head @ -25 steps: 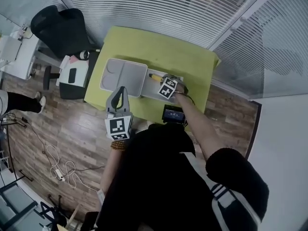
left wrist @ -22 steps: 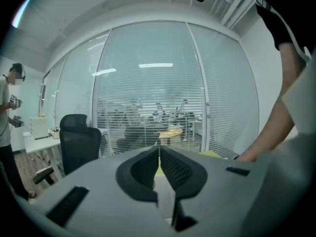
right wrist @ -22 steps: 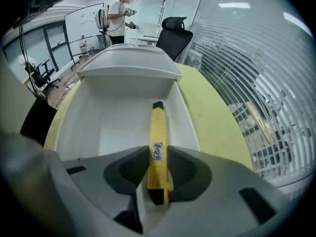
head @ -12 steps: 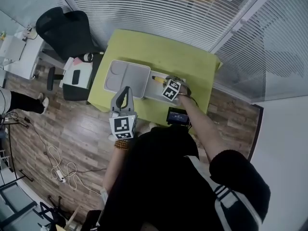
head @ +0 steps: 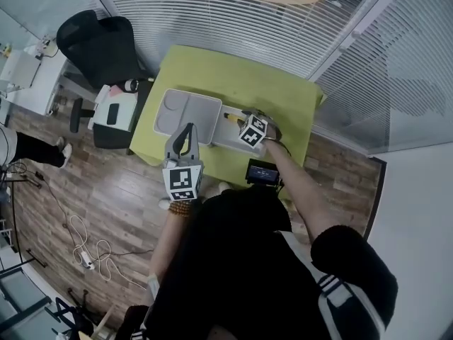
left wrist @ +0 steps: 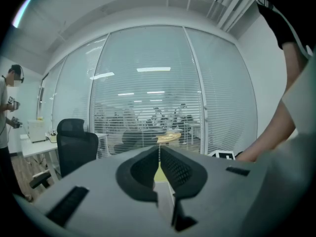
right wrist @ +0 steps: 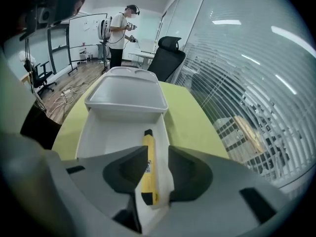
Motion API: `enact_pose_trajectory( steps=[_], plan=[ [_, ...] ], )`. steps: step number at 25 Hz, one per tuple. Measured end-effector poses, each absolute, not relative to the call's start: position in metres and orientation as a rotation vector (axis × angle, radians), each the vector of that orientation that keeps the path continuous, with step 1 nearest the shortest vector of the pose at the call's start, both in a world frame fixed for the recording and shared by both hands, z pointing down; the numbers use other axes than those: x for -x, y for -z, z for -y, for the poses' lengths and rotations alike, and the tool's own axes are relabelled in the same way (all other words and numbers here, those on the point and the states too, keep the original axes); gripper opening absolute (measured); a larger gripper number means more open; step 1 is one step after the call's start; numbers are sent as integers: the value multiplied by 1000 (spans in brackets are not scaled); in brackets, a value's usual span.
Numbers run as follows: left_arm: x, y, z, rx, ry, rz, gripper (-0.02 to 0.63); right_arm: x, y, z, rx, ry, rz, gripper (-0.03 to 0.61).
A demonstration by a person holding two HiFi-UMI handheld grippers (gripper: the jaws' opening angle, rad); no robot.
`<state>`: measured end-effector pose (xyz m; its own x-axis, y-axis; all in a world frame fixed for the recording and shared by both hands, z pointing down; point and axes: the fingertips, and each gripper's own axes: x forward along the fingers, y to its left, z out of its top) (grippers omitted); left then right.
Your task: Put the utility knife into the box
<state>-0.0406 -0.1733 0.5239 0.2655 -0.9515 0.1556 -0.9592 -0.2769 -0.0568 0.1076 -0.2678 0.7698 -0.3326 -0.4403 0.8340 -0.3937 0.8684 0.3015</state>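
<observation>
My right gripper [right wrist: 158, 154] holds nothing: its jaws have just been opening and stand wide over the knife [right wrist: 149, 169], which lies in the box [right wrist: 94, 132] along one edge. My left gripper [left wrist: 159, 154] is closed and empty.

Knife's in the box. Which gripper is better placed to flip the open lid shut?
Left, likely: the left gripper hangs beside the lid, jaws shut, empty. The right gripper, jaws just opened, straddles the utility knife lying in the box.
</observation>
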Motion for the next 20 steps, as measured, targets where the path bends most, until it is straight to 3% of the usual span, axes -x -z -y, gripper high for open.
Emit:
enact_pose_trajectory(
  steps=[20],
  plan=[
    [18, -498, 192, -2572, -241, 1828, 20, -83, -621, 276, -906, 119, 2266, 124]
  ],
)
